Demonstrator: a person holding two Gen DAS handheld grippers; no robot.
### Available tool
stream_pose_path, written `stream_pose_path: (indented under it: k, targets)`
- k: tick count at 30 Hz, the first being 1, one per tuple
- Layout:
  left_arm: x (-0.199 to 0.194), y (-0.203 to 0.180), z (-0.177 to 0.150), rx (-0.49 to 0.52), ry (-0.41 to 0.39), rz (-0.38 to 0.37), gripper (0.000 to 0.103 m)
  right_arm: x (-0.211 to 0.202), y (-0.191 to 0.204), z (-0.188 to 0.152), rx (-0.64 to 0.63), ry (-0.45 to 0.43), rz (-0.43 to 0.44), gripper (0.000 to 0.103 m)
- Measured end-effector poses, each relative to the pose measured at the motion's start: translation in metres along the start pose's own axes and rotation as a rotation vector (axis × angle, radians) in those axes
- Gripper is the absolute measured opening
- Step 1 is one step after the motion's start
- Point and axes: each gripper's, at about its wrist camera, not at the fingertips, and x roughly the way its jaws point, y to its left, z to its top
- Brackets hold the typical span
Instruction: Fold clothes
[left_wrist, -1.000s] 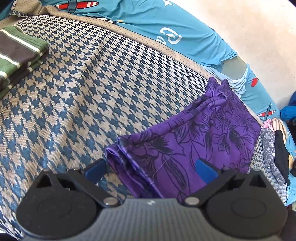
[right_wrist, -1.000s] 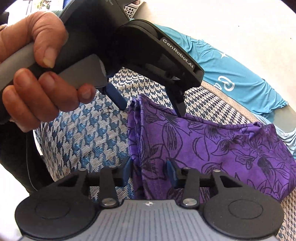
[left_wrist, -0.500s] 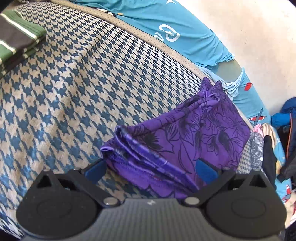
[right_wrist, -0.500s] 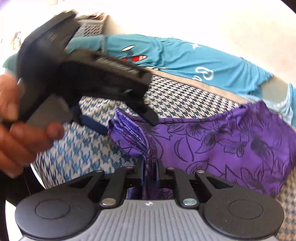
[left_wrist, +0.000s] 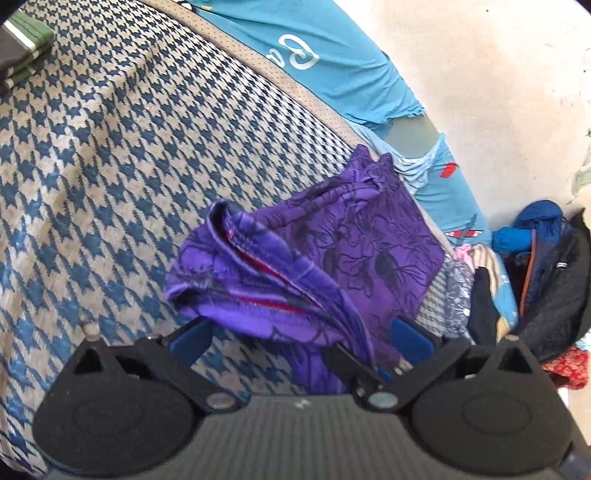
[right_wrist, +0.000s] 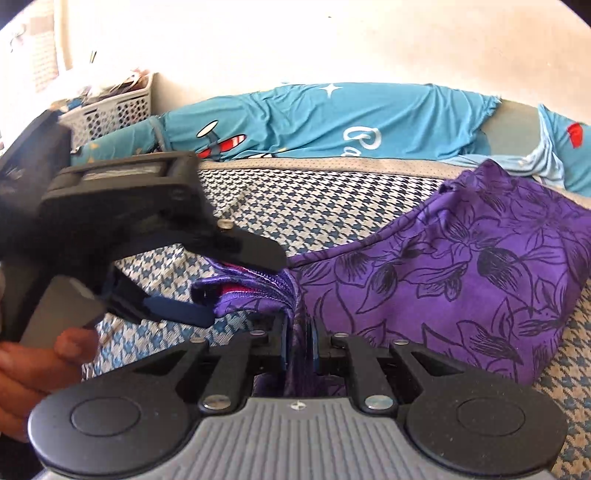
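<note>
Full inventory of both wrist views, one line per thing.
purple garment: 1, purple with black flowers, on the bedspread, near edge bunched.
bedspread: 1, blue and beige houndstooth, under the garment.
teal sheet: 1, with cartoon prints, along the wall.
striped folded cloth: 1, green and dark, far left corner.
clothes pile: several, mixed colours, right of the bed.
basket: 1, white, left by the wall.
left hand-held gripper: open, around the bunched edge.
right hand-held gripper: shut on the garment.
hand: 1, holding the left one.
</note>
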Motion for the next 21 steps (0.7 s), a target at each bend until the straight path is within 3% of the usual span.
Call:
stream_pose_path:
  k: [8,16,17,19,21]
  targets:
    - [0.008,0.005,0.001,-0.064,0.001,-0.040,0.103,0.003,-0.004,0.003,0.042,0.024,0.040,0.012]
    - [0.028,0.009,0.006,-0.091,-0.054,0.092,0.101,-0.002,0.011,-0.005,-0.079,0.035,0.107,0.012]
    - [0.028,0.007,0.005,-0.076,-0.069,0.095,0.099,-0.003,0.012,-0.007,-0.091,0.035,0.107,0.012]
    - [0.033,-0.001,0.004,-0.007,-0.065,0.146,0.068,-0.003,0.014,-0.009,-0.127,0.037,0.089,0.012]
    - [0.036,-0.006,0.002,0.043,-0.077,0.199,0.050,-0.004,0.017,-0.013,-0.185,0.037,0.070,0.013]
